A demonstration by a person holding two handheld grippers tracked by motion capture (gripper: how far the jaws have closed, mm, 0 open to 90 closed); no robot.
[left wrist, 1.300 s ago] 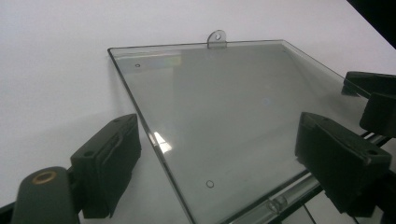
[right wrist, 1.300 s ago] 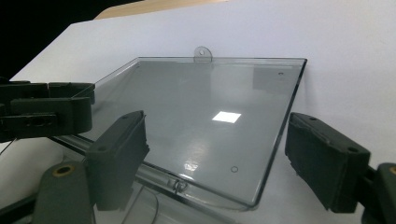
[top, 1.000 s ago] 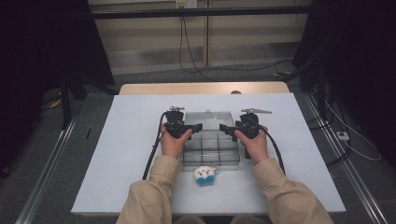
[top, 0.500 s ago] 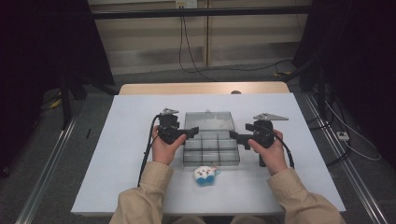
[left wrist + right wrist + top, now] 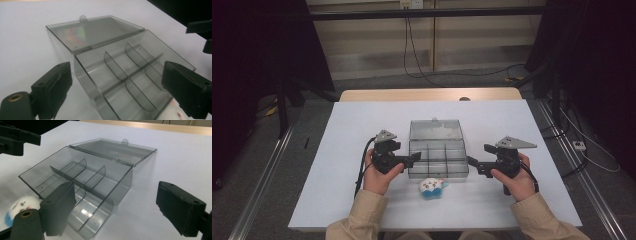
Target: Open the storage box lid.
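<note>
A clear grey compartment box (image 5: 438, 159) stands mid-table with its lid (image 5: 435, 129) laid open behind it; its compartments look empty. A small white and blue plush toy (image 5: 432, 187) lies just in front of the box. My left gripper (image 5: 414, 158) is open at the box's left side, jaws pointing at it. In the left gripper view the wide-set jaws of the left gripper (image 5: 117, 75) frame the box (image 5: 140, 62). My right gripper (image 5: 473, 164) is open beside the box's right front corner. The right gripper view shows the right gripper (image 5: 117, 192) empty, with the box (image 5: 82, 177) and the toy (image 5: 20, 207) ahead.
The white table (image 5: 362, 125) has bare surface left, right and behind the box. A wooden strip (image 5: 427, 94) runs along its far edge. Black stands and cables occupy the floor beyond. The person's sleeves (image 5: 362, 215) come in from the near edge.
Both hands have drawn apart from the box's rear corners, moving outward and toward the person. The box and the toy have stayed in place.
</note>
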